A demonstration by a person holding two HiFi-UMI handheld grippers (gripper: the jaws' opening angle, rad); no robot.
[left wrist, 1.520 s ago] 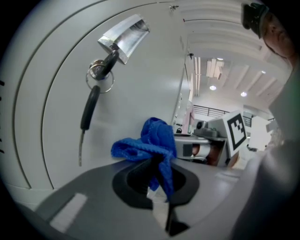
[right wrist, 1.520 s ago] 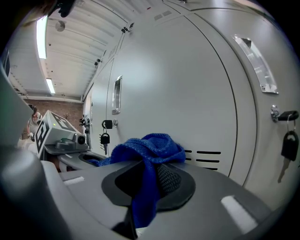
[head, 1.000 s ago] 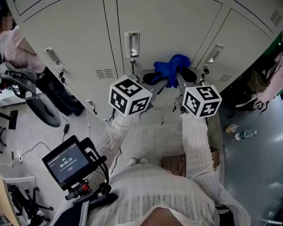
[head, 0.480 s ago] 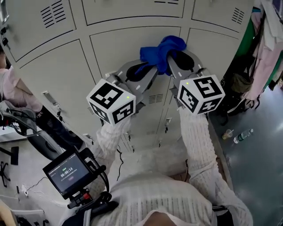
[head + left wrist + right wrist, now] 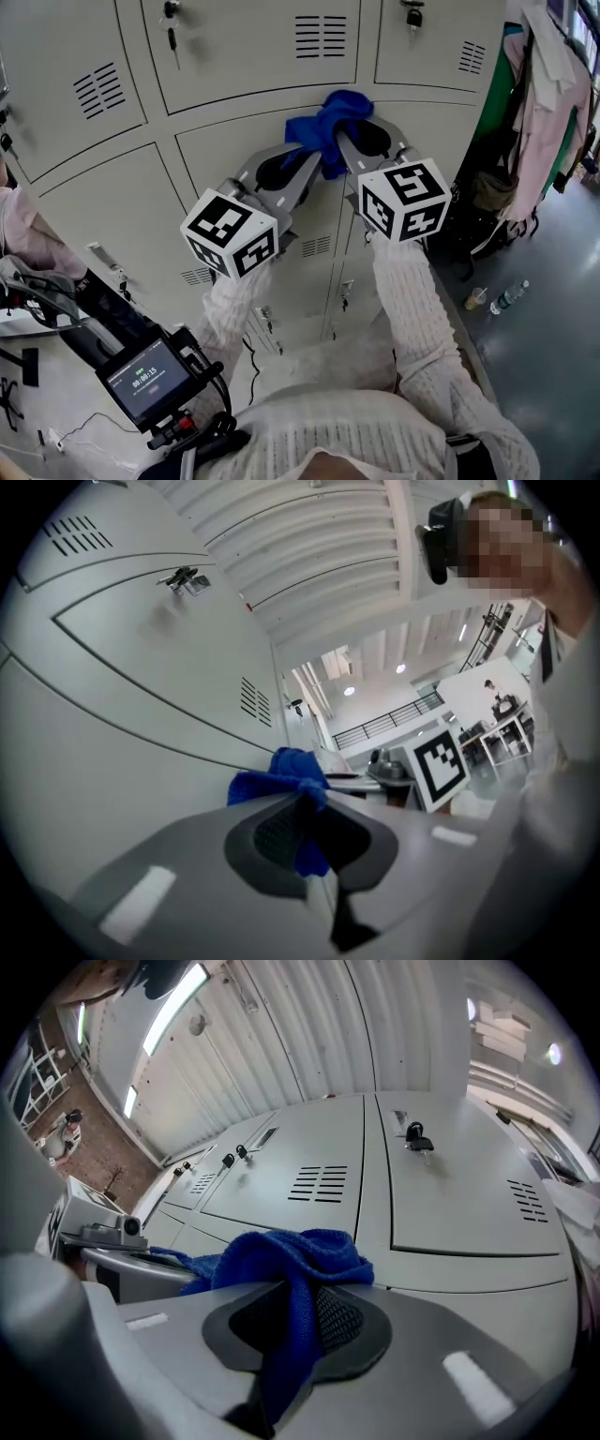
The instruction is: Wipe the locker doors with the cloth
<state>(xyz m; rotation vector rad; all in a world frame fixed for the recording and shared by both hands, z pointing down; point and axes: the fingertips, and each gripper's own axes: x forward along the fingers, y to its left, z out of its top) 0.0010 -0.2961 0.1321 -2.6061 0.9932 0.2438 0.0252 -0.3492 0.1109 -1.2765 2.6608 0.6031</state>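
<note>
A bunched blue cloth (image 5: 328, 124) is pressed against a grey locker door (image 5: 253, 131) at the seam between two rows of doors. Both grippers hold it. My left gripper (image 5: 302, 159) comes in from the lower left and is shut on one end of the cloth (image 5: 300, 803). My right gripper (image 5: 349, 141) comes in from the lower right and is shut on the other end of the cloth (image 5: 295, 1312). The cloth bulges out past both sets of jaws and touches the door. Upper locker doors (image 5: 319, 1180) with vents and a key lock (image 5: 415, 1136) fill the wall above.
A lock with keys (image 5: 170, 17) hangs on an upper door. Clothes (image 5: 548, 103) hang at the lockers' right end. Bottles (image 5: 506, 297) stand on the grey floor at right. A small monitor (image 5: 145, 378) sits on a rig at lower left, beside an office chair (image 5: 56, 309).
Both grippers have risen along the lockers with the cloth, from the low doors up to the seam below the top row. The hold on the cloth is unchanged.
</note>
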